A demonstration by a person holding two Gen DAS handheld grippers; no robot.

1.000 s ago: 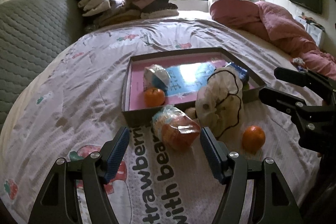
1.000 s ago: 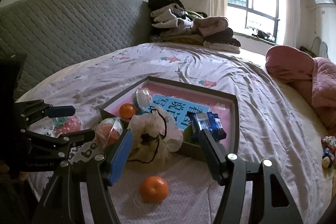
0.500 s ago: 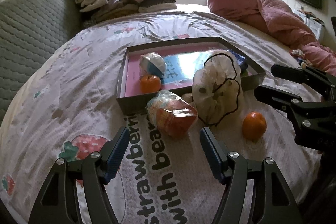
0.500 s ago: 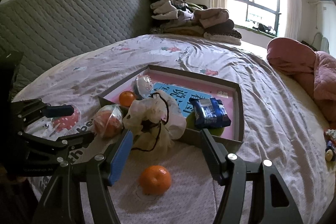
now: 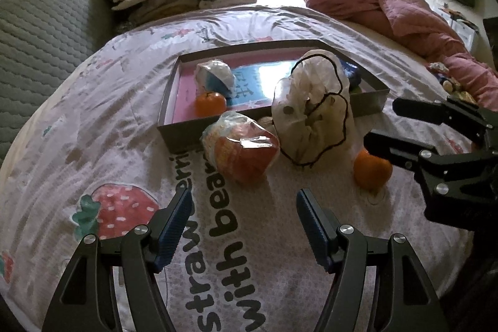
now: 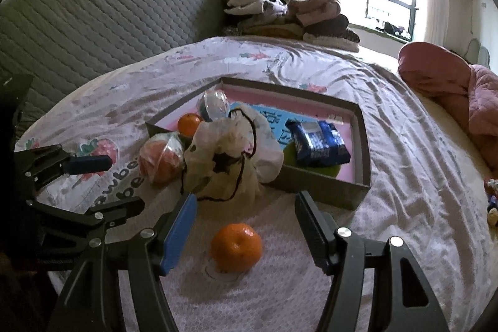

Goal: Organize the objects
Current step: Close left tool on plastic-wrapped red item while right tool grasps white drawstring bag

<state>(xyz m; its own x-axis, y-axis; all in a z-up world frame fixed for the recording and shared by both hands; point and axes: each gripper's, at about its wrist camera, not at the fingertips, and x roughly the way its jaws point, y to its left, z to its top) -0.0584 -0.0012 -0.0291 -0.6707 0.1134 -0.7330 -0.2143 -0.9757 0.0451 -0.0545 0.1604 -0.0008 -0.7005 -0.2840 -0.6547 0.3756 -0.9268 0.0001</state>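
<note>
Left wrist view: the left gripper (image 5: 244,218) is held over the bed (image 5: 93,126), jaws spread wide with nothing between them; just ahead a wrapped red-orange packet (image 5: 241,153) is seen lying against the front wall of the grey tray (image 5: 174,139), beside a white drawstring bag (image 5: 311,111); an orange (image 5: 210,103) and a clear-wrapped item (image 5: 214,77) are seen inside the tray. Right wrist view: the right gripper (image 6: 244,221) is likewise held wide open and empty; a loose orange (image 6: 236,246) lies on the bed just short of its fingertips; a blue packet (image 6: 319,142) rests inside the tray.
</note>
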